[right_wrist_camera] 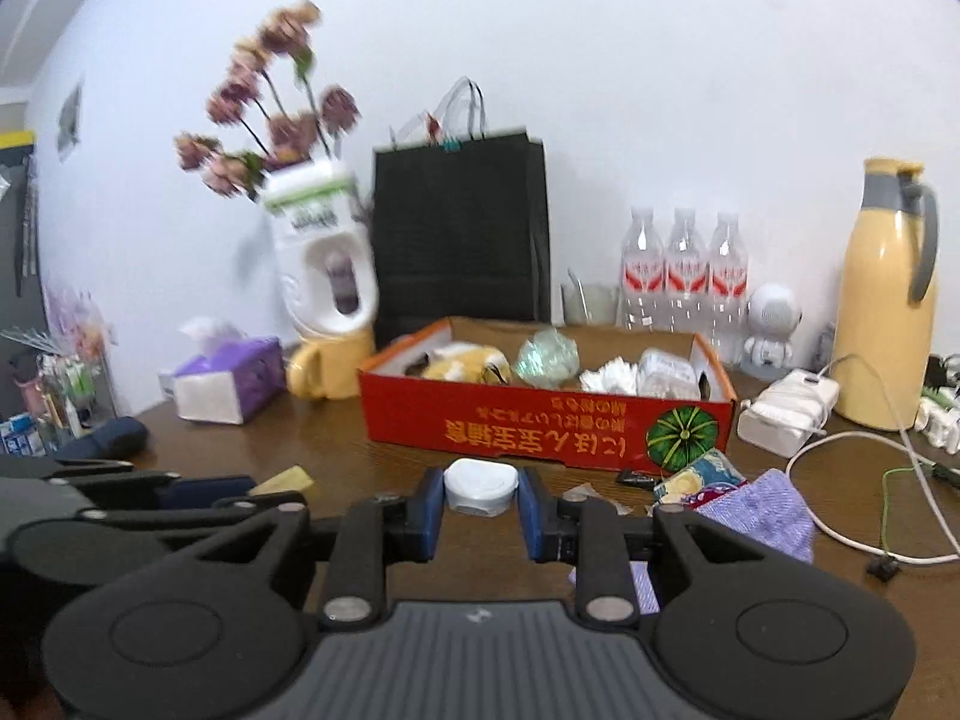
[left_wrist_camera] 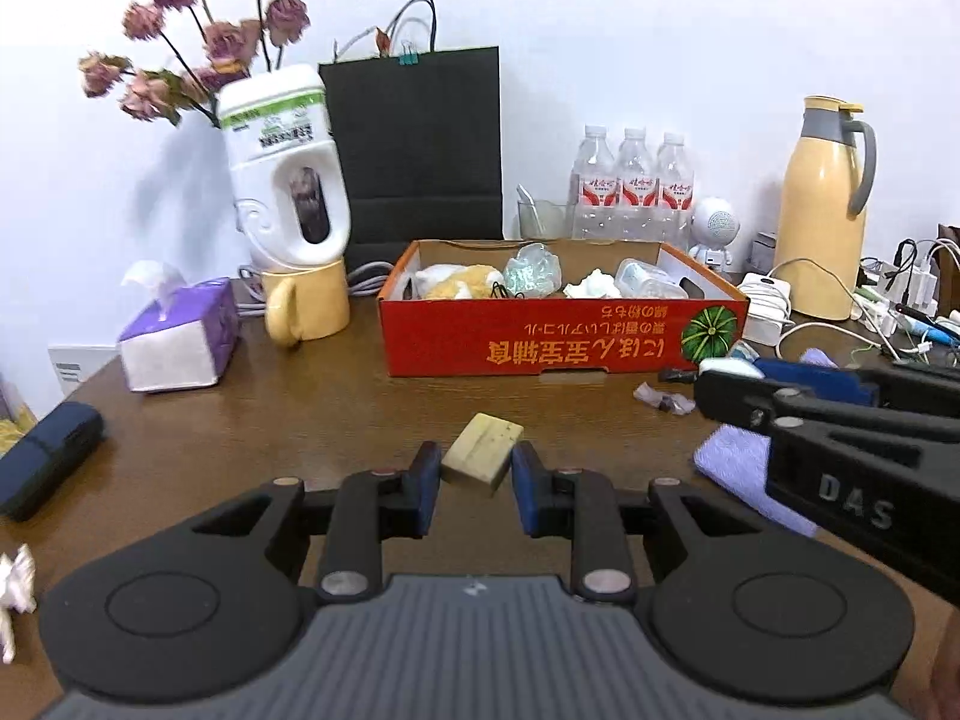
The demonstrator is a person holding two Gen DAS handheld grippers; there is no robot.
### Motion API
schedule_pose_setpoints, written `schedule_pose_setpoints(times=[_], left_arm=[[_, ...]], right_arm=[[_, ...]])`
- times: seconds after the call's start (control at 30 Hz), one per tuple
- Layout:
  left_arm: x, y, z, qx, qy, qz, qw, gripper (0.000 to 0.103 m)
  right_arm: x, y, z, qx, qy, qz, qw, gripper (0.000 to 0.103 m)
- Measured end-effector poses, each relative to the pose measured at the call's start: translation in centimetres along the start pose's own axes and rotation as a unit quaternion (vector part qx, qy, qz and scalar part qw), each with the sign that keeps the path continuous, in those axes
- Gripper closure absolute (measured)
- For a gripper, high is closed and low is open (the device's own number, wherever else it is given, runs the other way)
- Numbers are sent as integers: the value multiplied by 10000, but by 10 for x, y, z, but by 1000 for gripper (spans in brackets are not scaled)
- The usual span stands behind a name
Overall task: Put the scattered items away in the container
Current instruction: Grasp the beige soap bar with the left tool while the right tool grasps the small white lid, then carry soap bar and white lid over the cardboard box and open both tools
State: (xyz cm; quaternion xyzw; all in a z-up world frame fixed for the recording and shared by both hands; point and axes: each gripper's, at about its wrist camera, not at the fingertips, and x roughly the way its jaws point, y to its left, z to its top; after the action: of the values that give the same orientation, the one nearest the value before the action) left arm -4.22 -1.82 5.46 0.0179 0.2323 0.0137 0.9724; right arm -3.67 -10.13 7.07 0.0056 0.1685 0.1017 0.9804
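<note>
A red cardboard box (left_wrist_camera: 564, 339) stands open on the brown table, holding a yellow-white plush, crumpled plastic, a white tissue and a clear tub. My left gripper (left_wrist_camera: 476, 454) is shut on a yellow-beige block (left_wrist_camera: 480, 462), held above the table in front of the box. My right gripper (right_wrist_camera: 481, 480) is shut on a white rounded case (right_wrist_camera: 480, 485), just before the box's front wall (right_wrist_camera: 540, 426). In the left wrist view the right gripper reaches in from the right, beside the box's right corner.
A purple cloth (right_wrist_camera: 762, 510), a snack packet (right_wrist_camera: 696, 477) and a small wrapper (left_wrist_camera: 666, 401) lie right of the box. A tissue box (left_wrist_camera: 180, 339), yellow mug (left_wrist_camera: 309, 306), dark pouch (left_wrist_camera: 45, 459), black bag, bottles, thermos (left_wrist_camera: 825, 210) and cables ring the table.
</note>
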Motion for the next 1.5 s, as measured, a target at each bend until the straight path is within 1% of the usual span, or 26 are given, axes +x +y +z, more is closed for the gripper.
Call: schedule_pose_setpoints(times=[0.1,0.17,0.37,0.47,0.6,0.77,0.87,0.97,1.03,1.1,1.17,1.2,1.27,1.3,1.33,1.4,1.47,1.5], left_arm=[[-13,-1,-9,-82,71,77,9999,77],[-24,-1,-13,-103,19,107,9999,77],[-61,-7,-26,-54,-387,296,9988,77],[-75,-10,-37,7,-560,476,9973,77],[-79,-6,-40,-35,-565,499,9971,77],[-68,-2,-31,-13,-586,515,9970,77],[-51,0,-12,-85,-606,416,9973,77],[-27,0,16,-141,-712,308,9969,77],[-5,-2,39,-186,-830,232,9961,77],[22,-11,62,-8,-906,242,9956,76],[51,-18,83,165,-845,165,9961,76],[65,-20,94,173,-817,152,9964,76],[93,-25,113,256,-784,-1,9966,76],[105,-26,120,231,-755,1,9969,76],[119,-27,127,241,-712,-12,9972,76],[148,-23,141,233,-509,-154,9983,76],[182,-19,154,242,-133,-367,9989,76],[201,-19,160,292,117,-555,9980,76]], right_arm=[[-17,6,-6,-68,-88,-6,9999,78],[-27,10,-10,-51,-140,46,9999,78],[-57,22,-24,123,-370,202,9990,78],[-70,28,-37,199,-404,268,9986,78],[-78,34,-47,253,-427,298,9983,78],[-70,28,-40,252,-522,174,9982,78],[-54,16,-25,307,-543,60,9980,78],[-32,0,-1,356,-658,-4,9972,78],[-9,-12,20,294,-667,-7,9973,78],[16,-23,39,207,-681,-33,9975,78],[44,-38,59,216,-702,-78,9973,78],[58,-46,69,277,-662,-47,9974,78],[83,-62,84,367,-609,-65,9974,78],[95,-69,91,371,-567,-93,9977,78],[108,-77,98,386,-487,-117,9980,78],[132,-92,108,447,-269,-96,9986,78],[162,-107,119,486,129,-7,9987,78],[180,-113,123,444,467,95,9979,78]])
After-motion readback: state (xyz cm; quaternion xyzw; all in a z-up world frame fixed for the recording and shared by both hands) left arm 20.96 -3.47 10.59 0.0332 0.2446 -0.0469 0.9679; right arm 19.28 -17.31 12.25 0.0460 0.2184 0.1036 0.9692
